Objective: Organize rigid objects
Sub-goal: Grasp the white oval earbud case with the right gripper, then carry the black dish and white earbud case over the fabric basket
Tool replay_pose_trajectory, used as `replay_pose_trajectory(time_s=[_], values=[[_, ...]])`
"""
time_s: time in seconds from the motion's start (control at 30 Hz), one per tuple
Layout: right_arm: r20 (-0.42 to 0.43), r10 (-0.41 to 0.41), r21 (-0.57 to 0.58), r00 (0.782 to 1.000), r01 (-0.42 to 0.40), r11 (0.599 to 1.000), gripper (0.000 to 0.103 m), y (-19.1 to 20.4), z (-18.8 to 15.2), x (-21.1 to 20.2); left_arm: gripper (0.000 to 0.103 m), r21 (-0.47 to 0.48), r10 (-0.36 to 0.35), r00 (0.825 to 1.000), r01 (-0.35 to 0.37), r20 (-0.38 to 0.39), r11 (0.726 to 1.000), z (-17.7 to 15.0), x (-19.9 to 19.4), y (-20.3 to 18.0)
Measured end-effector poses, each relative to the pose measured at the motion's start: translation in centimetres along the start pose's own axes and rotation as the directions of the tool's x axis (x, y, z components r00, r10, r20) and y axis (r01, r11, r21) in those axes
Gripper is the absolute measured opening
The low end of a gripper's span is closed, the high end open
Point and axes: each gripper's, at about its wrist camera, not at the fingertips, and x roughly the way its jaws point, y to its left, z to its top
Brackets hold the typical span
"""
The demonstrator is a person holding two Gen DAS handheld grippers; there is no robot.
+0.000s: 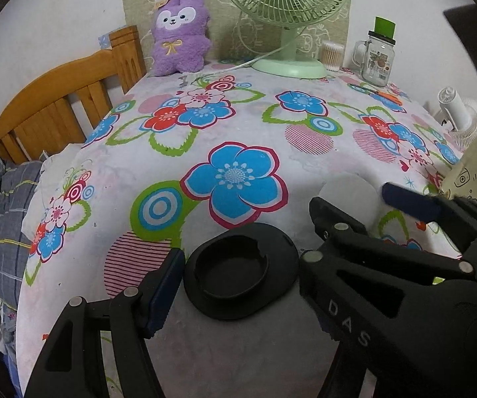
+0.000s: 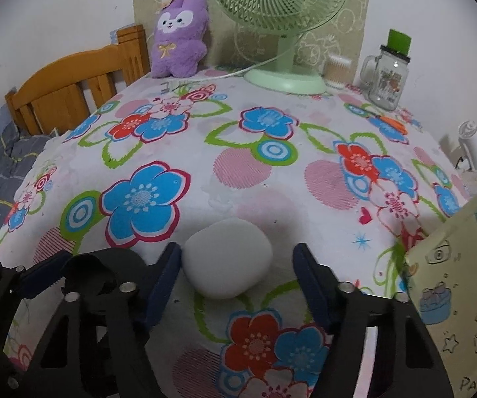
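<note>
Nearest the lens in the right wrist view, the right gripper (image 2: pixel 237 265) straddled a white rounded pebble-shaped plastic case (image 2: pixel 228 258) lying low and central on the flowered cloth of the tabletop (image 2: pixel 271 199). Its left pad stood at the case's edge, the right pad clear of it with a gap, so nothing was held. In the left wrist view the left gripper (image 1: pixel 241 265) stood part open around a black oval rubbery dish with a round well (image 1: pixel 241 270), low in the frame; one blue pad was just beside the dish's rim, while the other finger was hidden behind the right gripper's arm, so I could not say whether it was gripped.

The risk, as I judged it: the smooth case could squirt out from uneven pads, and the two grippers, close together, could knock one another.

Only the left view showed the dish's well; the right view showed a mere dark sliver of it, but alone showed the whole case. A pale printed paper bag (image 2: pixel 457 285) stood at right.
</note>
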Motion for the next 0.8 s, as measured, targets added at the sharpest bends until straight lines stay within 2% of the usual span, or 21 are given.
replay_pose_trajectory(time_s=[0.03,0.17,0.47,0.8], values=[[-0.017,0.018,0.006,1.0,-0.018,1.0,0.059,0.0,0.0,0.3,0.073,-0.001,0.0,1.0,0.0,0.0,1.0,0.0,0.0,0.0],[-0.014,0.017,0.008,1.0,-0.017,1.0,0.059,0.0,0.0,0.3,0.073,0.001,0.0,1.0,0.0,0.001,1.0,0.0,0.0,0.0],[-0.017,-0.024,0.011,1.0,0.024,1.0,0.059,-0.4,-0.6,-0.5,0.073,0.021,0.002,1.0,-0.002,-0.002,1.0,-0.5,-0.5,-0.6],[-0.008,-0.031,0.023,0.999,0.031,0.999,0.059,-0.8,-1.7,-2.7,0.073,0.026,-0.018,1.0,0.017,0.013,1.0,-1.3,-2.2,-1.6]])
